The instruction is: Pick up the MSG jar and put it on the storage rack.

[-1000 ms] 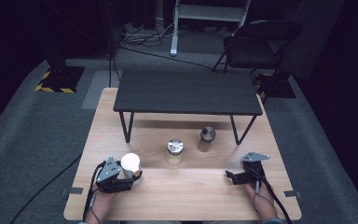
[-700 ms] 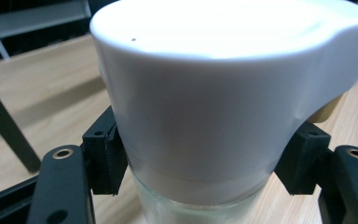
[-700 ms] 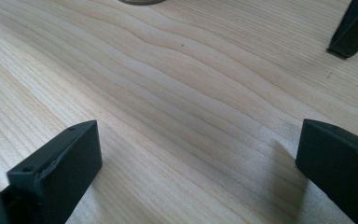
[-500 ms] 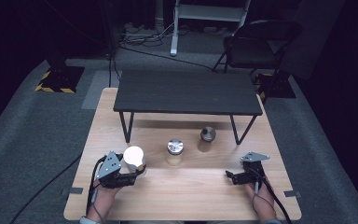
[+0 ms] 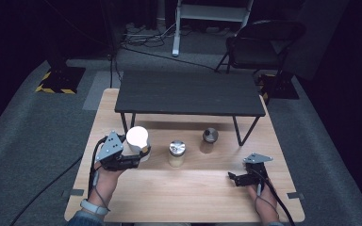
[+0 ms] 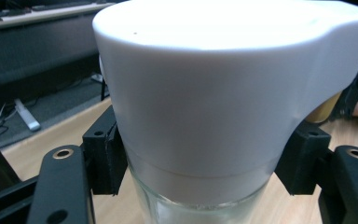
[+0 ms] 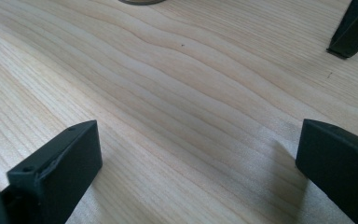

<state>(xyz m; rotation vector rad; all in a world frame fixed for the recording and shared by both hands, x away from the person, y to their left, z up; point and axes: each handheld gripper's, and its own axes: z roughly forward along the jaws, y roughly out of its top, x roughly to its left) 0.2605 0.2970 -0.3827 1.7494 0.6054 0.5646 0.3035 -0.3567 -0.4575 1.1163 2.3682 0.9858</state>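
jar (image 5: 137, 141) with white lid stands upright, pinched by left gripper (image 5: 131, 157); right gripper (image 5: 238, 178) spread on table (image 5: 193, 193); three jars total.

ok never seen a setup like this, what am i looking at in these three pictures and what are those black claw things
A person sits at a wooden table and holds a hand tool in each hand: a two-jaw gripper with a camera on it. The high view looks down from above the person. The other two pictures come from the cameras on the grippers, looking along their black jaws.

The left gripper is closed around a glass jar with a white lid, just below the lid. The right gripper is open, low over bare wood, holding nothing.

Also on the table: a small black shelf on legs, a jar with a silver lid, and a darker jar with a black lid.
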